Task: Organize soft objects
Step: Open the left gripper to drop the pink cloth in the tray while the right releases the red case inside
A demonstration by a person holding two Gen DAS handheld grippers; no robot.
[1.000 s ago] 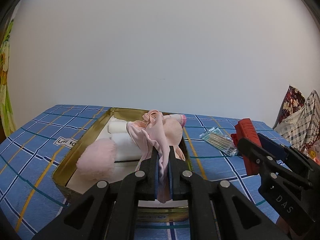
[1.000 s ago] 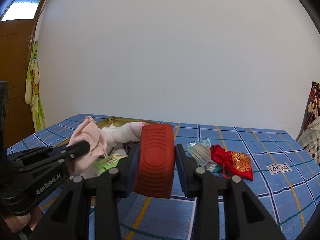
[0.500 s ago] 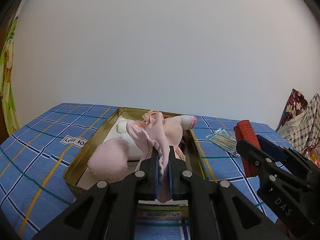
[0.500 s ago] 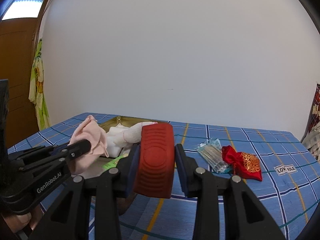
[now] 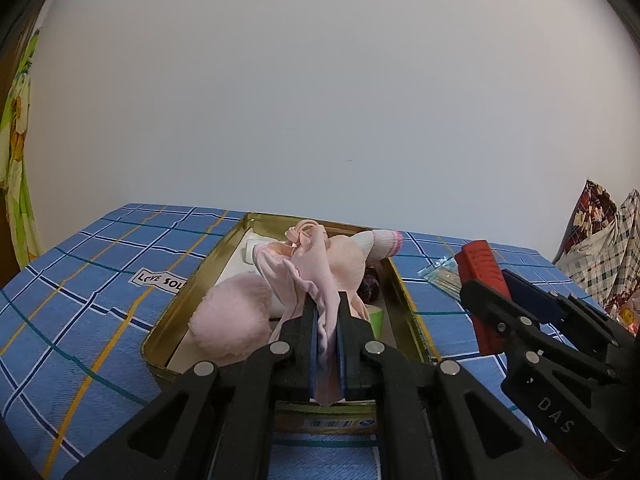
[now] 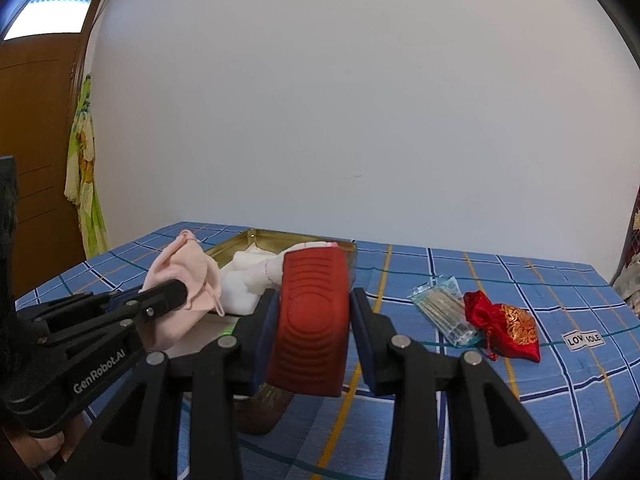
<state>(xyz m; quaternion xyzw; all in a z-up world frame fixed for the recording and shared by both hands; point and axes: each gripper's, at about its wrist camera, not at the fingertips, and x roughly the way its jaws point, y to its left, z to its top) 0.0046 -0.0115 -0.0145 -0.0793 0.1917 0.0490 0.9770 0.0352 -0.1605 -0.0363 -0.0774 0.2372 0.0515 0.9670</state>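
- One left gripper [image 5: 327, 322]: its jaws are clamping one pink cloth [image 5: 316, 276], which is hanging over the gold tin [image 5: 180, 308], its long axis running away from the camera.
- One right gripper [image 6: 312, 316]: its jaws are pinching one red ribbed block [image 6: 310, 320], standing upright, above the blue checked tablecloth [image 6: 540, 396] just beside the tin's right rim.
- One tin is lying lengthwise, holding one pink pompom [image 5: 232, 318], white rolled socks [image 5: 380, 242] and one dark purple item [image 5: 370, 286].
- One clear packet [image 6: 442, 308] and one red pouch [image 6: 504, 326] are lying touching, with open cloth around them on the right.
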